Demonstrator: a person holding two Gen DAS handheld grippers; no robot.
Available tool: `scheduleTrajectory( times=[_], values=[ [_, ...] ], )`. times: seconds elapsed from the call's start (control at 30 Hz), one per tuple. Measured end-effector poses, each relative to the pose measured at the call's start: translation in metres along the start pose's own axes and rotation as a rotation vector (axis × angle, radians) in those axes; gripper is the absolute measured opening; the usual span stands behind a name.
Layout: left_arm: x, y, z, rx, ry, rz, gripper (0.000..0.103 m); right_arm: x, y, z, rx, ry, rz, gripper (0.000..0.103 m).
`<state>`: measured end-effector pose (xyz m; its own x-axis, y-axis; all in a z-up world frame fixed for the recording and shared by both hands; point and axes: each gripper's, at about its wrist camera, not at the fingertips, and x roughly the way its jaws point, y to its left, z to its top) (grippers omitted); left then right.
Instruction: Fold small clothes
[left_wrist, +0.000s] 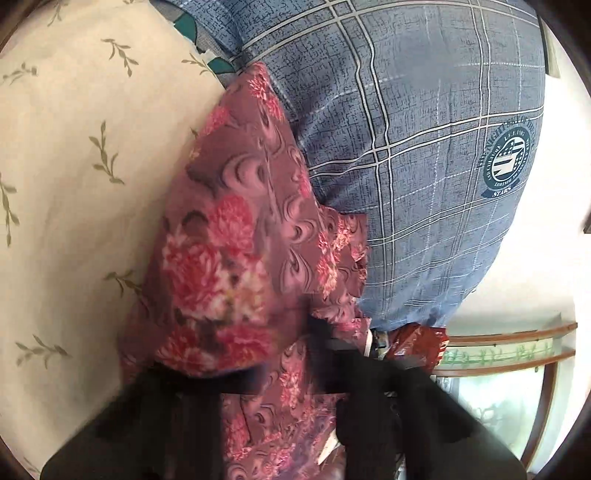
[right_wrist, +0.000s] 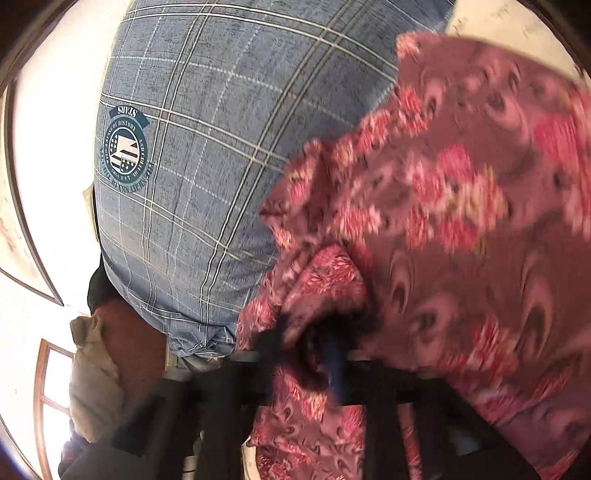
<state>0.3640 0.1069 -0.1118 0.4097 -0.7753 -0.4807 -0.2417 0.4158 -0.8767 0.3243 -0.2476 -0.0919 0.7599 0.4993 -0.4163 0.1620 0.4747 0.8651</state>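
Garment (left_wrist: 236, 236) pinched between both tongs (blurred)

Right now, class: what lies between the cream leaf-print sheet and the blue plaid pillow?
The floral garment, held up between the sheet and pillow in the left wrist view.

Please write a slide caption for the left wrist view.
Left gripper holds floral garment beside blue plaid pillow.

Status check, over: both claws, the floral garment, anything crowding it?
Left claw shut on floral garment. Right claw shut on it too. Garment bunched, not folded. Blue plaid pillow close alongside.
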Motion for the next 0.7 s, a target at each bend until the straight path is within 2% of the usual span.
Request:
scheduleTrajectory(
  times=[0.07, 0.13, 0.2, 0.27, 0.3, 0.4, 0.43, 0.53, 0.63, 0.7],
  values=[
    [-0.006, 0.0, -0.001, -0.007, -0.025, -0.006, 0.003, -0.015, 0.013, 0.009, -0.082, -0.037, 0.005, 0.005],
    [-0.016, -0.01, -0.005, 0.024, -0.067, 0.027, 0.003, -0.037, 0.033, 0.011, -0.204, -0.093, -0.003, 0.002],
    [-0.027, -0.018, -0.01, 0.042, -0.096, 0.019, 0.003, -0.064, 0.046, 0.013, -0.3, -0.137, -0.045, 0.001],
    [-0.037, -0.025, -0.018, 0.059, -0.116, 0.028, 0.003, -0.087, 0.043, 0.01, -0.333, -0.165, -0.115, 0.008],
    [-0.044, -0.026, -0.025, 0.067, -0.128, 0.035, 0.003, -0.098, 0.04, 0.008, -0.335, -0.168, -0.13, 0.008],
    [-0.058, -0.02, -0.042, 0.061, -0.154, 0.069, 0.003, -0.112, 0.026, 0.0, -0.26, -0.097, -0.068, 0.011],
    [-0.061, -0.015, -0.048, 0.046, -0.153, 0.075, 0.003, -0.108, 0.025, 0.0, -0.252, -0.073, -0.063, 0.017],
    [-0.065, 0.003, -0.06, 0.038, -0.146, 0.096, 0.003, -0.081, 0.034, -0.005, -0.222, -0.001, -0.029, 0.048],
    [-0.056, 0.024, -0.051, 0.017, -0.123, 0.127, 0.003, -0.043, 0.041, -0.012, -0.134, 0.09, 0.057, 0.051],
    [-0.051, 0.035, -0.041, -0.027, -0.106, 0.12, 0.003, -0.017, 0.045, -0.015, -0.077, 0.138, 0.045, 0.052]
  ],
)
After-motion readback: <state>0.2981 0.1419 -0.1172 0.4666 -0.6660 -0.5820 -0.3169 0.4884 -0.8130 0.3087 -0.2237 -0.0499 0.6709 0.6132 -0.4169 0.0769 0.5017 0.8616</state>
